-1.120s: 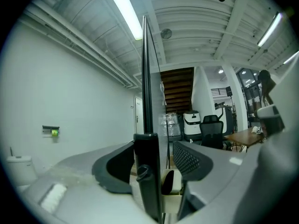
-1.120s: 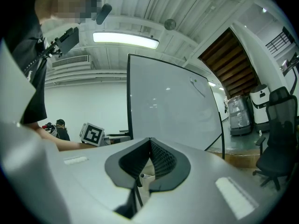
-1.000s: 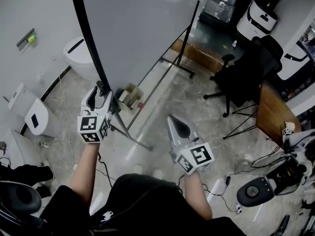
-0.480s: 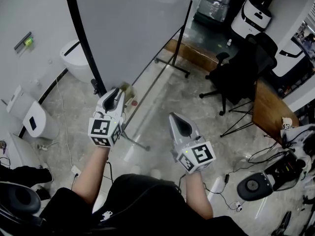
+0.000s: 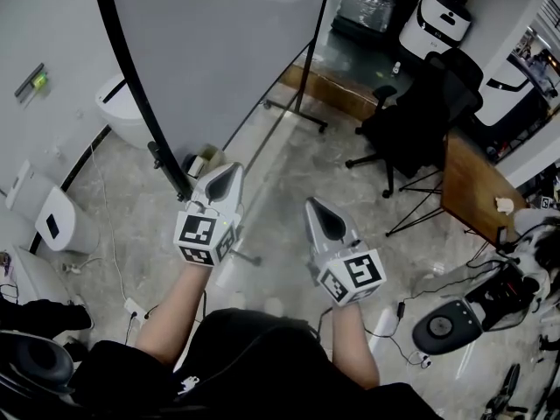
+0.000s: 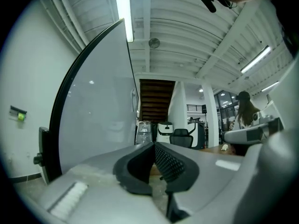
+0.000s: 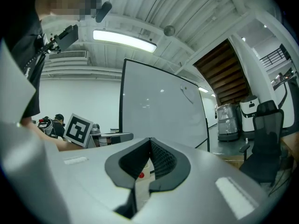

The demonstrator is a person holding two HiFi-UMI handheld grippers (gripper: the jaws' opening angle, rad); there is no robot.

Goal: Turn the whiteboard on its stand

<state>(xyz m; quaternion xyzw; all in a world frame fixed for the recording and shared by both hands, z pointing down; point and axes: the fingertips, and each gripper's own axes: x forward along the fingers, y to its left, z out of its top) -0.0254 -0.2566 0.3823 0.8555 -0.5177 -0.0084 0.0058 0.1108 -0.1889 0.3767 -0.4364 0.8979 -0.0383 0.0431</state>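
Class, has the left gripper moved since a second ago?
Yes. The grey left gripper has moved right, away from the white floor unit by the wall; its fingers have just closed, nothing between them.

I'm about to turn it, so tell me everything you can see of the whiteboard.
The whiteboard is a large, mostly blank panel, pale grey with faint reflections, edged by a black frame with a knob low on its side. It stands upright on a thin dark metal stand on the stone floor. The left gripper, whose jaws have just closed on nothing, sits beside its lower corner; nothing holds the board.
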